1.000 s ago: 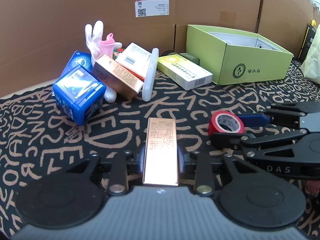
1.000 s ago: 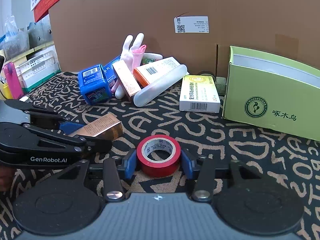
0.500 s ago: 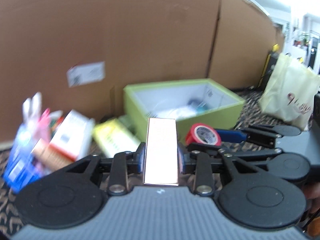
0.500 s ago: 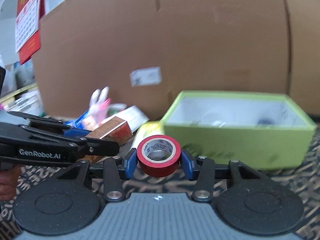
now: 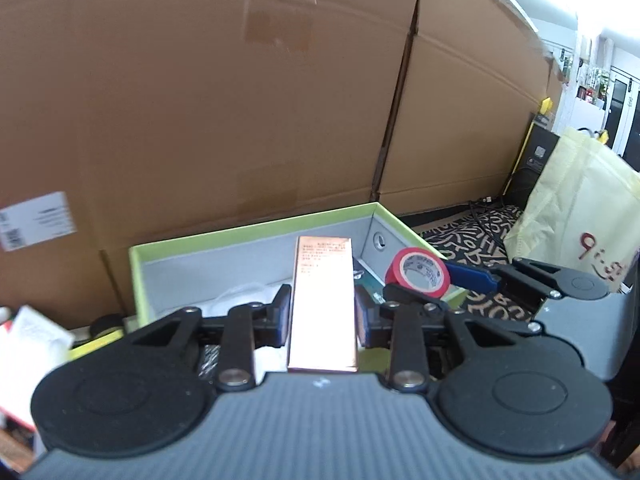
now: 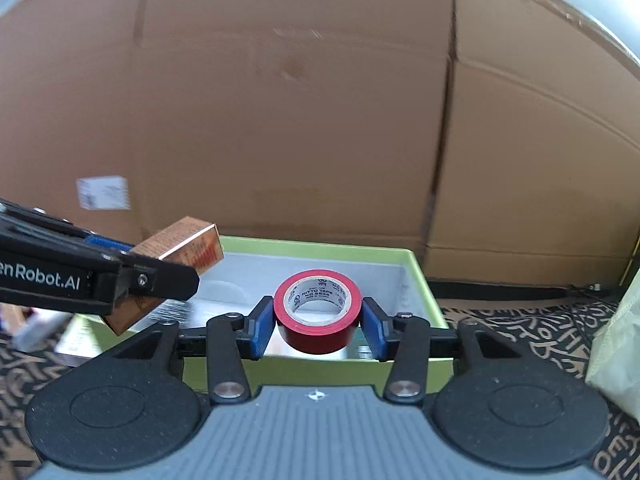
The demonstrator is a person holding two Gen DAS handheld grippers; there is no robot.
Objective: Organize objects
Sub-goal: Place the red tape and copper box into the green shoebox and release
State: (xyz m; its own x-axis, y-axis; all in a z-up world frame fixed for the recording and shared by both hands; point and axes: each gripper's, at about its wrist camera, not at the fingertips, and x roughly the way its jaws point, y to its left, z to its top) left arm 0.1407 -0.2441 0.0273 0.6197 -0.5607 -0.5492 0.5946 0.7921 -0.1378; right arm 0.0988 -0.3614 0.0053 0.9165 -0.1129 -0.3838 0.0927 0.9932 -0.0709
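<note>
Cardboard walls [image 6: 280,100] back the green box [image 6: 424,280]; above it, left gripper [image 5: 322,314] clamps a copper carton [image 5: 323,304], right gripper [image 6: 318,322] clamps red tape [image 6: 318,316].

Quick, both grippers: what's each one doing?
Left gripper: shut on the copper box.
Right gripper: shut on the red tape roll.

Open box [image 6: 424,280] sat on worktop [image 6: 520,332], before cardboard wall [image 6: 280,120]. Left gripper [image 5: 322,316] held carton [image 5: 323,304] over box's left part. Right gripper [image 6: 318,322] held tape roll [image 6: 318,312] over box's right part, beside carton. Bag [image 5: 580,208] stood right of box.
</note>
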